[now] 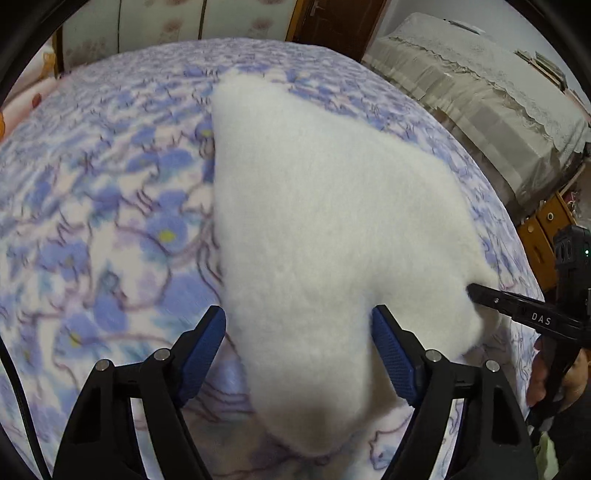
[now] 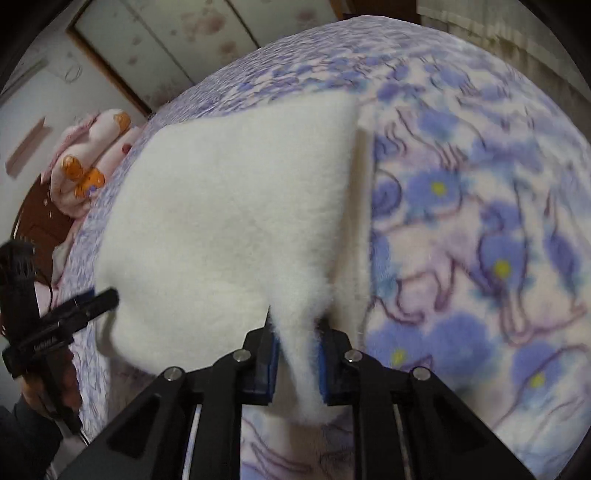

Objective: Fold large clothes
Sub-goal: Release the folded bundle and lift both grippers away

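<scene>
A white fluffy garment (image 1: pixel 325 206) lies spread on a bed covered by a blue-flowered blanket (image 1: pixel 110 192). My left gripper (image 1: pixel 299 317) stands wide open over the garment's near end, with the cloth lying between its blue pads (image 1: pixel 391 350). In the right wrist view my right gripper (image 2: pixel 295 328) is shut on a raised fold of the white garment (image 2: pixel 229 206) at its near edge. The right gripper's fingertip (image 1: pixel 476 290) meets the garment's right corner in the left wrist view. The left gripper (image 2: pixel 107 295) shows at the garment's left edge in the right wrist view.
The flowered blanket (image 2: pixel 480 221) covers the whole bed. Folded pink bedding with orange prints (image 2: pixel 85 162) sits at one bed end. A cabinet under a lace cloth (image 1: pixel 480 96) and a brown door (image 1: pixel 332 22) stand beyond the bed. A person's hands (image 1: pixel 546 380) (image 2: pixel 44 387) hold the grippers.
</scene>
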`<state>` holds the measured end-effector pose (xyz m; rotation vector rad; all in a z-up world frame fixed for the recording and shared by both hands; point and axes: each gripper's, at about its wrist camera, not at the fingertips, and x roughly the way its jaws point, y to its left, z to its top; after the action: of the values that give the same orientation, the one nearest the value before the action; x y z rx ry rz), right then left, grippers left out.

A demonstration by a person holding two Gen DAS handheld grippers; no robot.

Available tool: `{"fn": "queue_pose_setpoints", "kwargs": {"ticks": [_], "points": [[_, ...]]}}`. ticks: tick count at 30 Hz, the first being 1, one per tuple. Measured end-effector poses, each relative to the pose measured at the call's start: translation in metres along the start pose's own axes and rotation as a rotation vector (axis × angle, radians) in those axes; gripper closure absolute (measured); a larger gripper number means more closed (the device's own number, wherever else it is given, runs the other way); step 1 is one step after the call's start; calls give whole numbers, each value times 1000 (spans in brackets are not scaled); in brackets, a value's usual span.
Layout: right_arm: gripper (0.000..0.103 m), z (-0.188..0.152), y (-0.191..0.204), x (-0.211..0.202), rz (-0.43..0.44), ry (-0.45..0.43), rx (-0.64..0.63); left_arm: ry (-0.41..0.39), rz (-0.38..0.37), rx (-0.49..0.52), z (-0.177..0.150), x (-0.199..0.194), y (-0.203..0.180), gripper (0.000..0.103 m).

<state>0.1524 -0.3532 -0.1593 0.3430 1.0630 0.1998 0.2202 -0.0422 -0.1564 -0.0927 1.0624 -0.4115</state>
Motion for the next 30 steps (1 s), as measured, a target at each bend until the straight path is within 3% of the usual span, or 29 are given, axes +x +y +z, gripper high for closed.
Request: {"fn": "queue_pose_setpoints", "kwargs": {"ticks": [3, 5, 7, 14, 18, 21, 22, 23, 24, 26, 30], "points": [[79, 6, 2, -11, 25, -7, 25, -15, 25, 16, 0, -3, -5, 23], [65, 17, 5, -16, 22, 20, 24, 4, 18, 23, 4, -5, -4, 22], [57, 28, 5, -24, 30, -10, 37, 35, -5, 17, 10, -6, -1, 22], [56, 82, -8, -11, -2, -44, 122, 41, -65, -32, 48, -3, 20, 16], [56, 107, -14, 15, -2, -31, 186, -4, -81, -51, 73, -5, 21, 16], [58, 114, -17, 33, -25, -28, 192, -13, -72, -78, 89, 2, 23, 16], [82, 115, -16, 36, -16, -26, 180, -11, -54, -81, 94, 6, 24, 17], [87, 115, -12, 31, -31, -43, 157, -11, -50, -85, 97, 8, 25, 19], [90, 113, -8, 19, -50, -89, 135, -17, -53, -85, 99, 9, 26, 24], [90, 107, -6, 3, -62, -162, 126, -25, -26, -77, 98, 13, 26, 25], [87, 95, -15, 32, -139, -100, 110, -29, -40, -100, 89, 29, 29, 21]]}}
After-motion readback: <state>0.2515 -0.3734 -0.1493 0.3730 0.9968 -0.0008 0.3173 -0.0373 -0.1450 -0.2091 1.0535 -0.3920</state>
